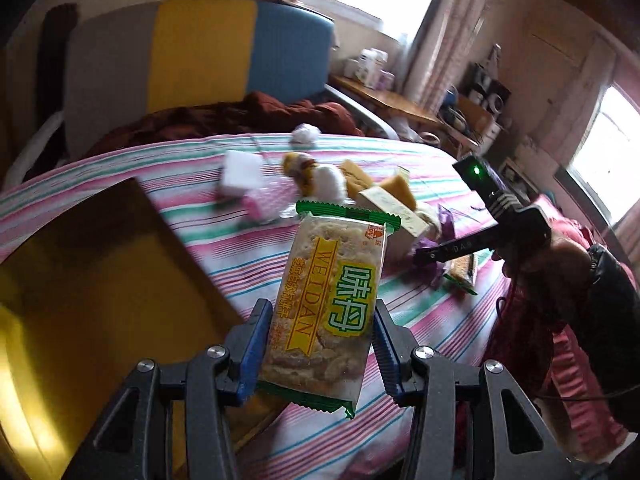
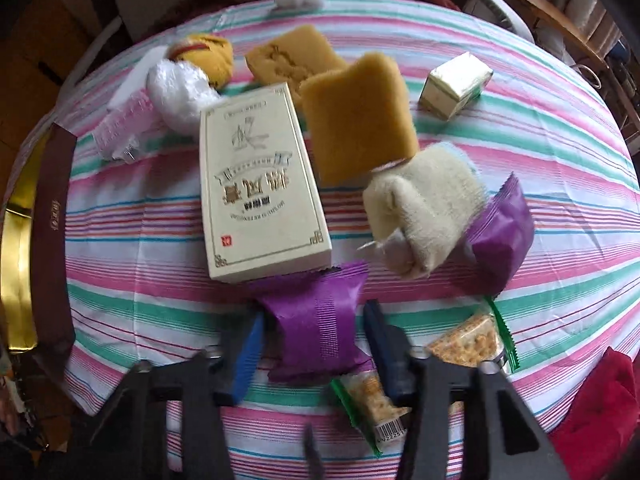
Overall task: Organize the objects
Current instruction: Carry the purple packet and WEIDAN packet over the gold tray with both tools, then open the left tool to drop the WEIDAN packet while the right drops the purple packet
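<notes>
Above the table's (image 2: 520, 184) left edge, the left gripper (image 1: 316, 344) squeezes the cracker pack (image 1: 328, 304), ready for the gold box (image 1: 80, 288). The right gripper's (image 2: 316, 340) jaws stand apart around a purple packet (image 2: 316, 328).

My right gripper (image 2: 316, 336) sits w/ jaws apart around a purple packet (image 2: 316, 320) on the striped cloth (image 2: 160, 304). Cream box (image 2: 260, 184) just beyond, second purple packet (image 2: 500, 236) to right, cracker pack (image 2: 372, 404) near.
</notes>
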Available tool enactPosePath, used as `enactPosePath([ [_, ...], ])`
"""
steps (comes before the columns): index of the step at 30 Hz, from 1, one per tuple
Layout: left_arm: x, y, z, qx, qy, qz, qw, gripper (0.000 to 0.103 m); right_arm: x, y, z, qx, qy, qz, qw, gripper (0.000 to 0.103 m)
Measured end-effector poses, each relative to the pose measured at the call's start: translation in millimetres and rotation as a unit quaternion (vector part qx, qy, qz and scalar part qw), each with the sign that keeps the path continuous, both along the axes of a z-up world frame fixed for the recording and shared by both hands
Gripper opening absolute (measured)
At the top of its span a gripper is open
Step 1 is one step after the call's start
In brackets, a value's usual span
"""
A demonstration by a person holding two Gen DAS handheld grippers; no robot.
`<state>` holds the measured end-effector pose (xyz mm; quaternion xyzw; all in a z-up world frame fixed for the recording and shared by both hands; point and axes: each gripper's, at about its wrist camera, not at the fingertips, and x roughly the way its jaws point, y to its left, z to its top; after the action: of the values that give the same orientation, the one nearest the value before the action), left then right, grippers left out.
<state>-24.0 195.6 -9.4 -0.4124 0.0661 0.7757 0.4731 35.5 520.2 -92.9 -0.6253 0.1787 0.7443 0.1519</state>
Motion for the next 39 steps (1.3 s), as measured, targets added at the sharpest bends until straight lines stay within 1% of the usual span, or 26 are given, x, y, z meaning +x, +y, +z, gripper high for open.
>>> enactPosePath([
  [4,-5,-31,-1,0.007,-0.006,0.041,0.9991,0.049,3,-9,4,0.012,0.002,0.007,1.000,0.035],
  [7,-11,-58,0,0.009,-0.004,0.076,0.9971,0.049,11,-20,20,0.023,0.018,0.015,0.999,0.035],
  [8,-12,-66,-1,0.007,-0.003,0.088,0.9961,0.049,15,-26,28,0.025,0.029,0.021,0.999,0.035],
  [11,-17,-95,-3,-0.005,-0.006,0.137,0.9905,0.049,22,-57,60,0.011,0.090,0.061,0.994,0.035],
  [14,-20,-124,-11,-0.024,-0.016,0.196,0.9802,0.049,15,-88,84,0.003,0.133,0.105,0.986,0.035],
  [16,-24,-141,-21,-0.039,-0.029,0.234,0.9711,0.049,4,-117,99,-0.011,0.160,0.143,0.977,0.035],
  [18,-28,-152,-29,-0.053,-0.039,0.265,0.9619,0.049,-12,-151,107,-0.024,0.180,0.187,0.965,0.035],
  [19,-29,-158,-32,-0.058,-0.041,0.279,0.9577,0.049,-19,-165,105,-0.032,0.184,0.205,0.961,0.035],
  [21,-31,-164,-37,-0.067,-0.040,0.296,0.9520,0.049,-38,-202,104,-0.046,0.183,0.239,0.953,0.035],
  [23,-32,-171,-43,-0.069,-0.043,0.305,0.9490,0.049,-56,-232,98,-0.056,0.179,0.269,0.945,0.035],
  [24,-32,-171,-46,-0.077,-0.041,0.309,0.9470,0.049,-64,-249,94,-0.061,0.174,0.283,0.941,0.035],
  [27,-37,-173,-53,-0.087,-0.044,0.315,0.9440,0.049,-82,-287,81,-0.066,0.150,0.307,0.938,0.035],
  [28,-39,-174,-56,-0.091,-0.045,0.318,0.9427,0.049,-82,-298,78,-0.066,0.143,0.314,0.936,0.035],
  [33,-44,-181,-71,-0.102,-0.062,0.325,0.9380,0.049,-102,-325,54,-0.062,0.109,0.331,0.935,0.035],
  [39,-47,-178,-70,-0.100,-0.056,0.327,0.9380,0.049,-112,-337,35,-0.054,0.081,0.341,0.935,0.035],
])
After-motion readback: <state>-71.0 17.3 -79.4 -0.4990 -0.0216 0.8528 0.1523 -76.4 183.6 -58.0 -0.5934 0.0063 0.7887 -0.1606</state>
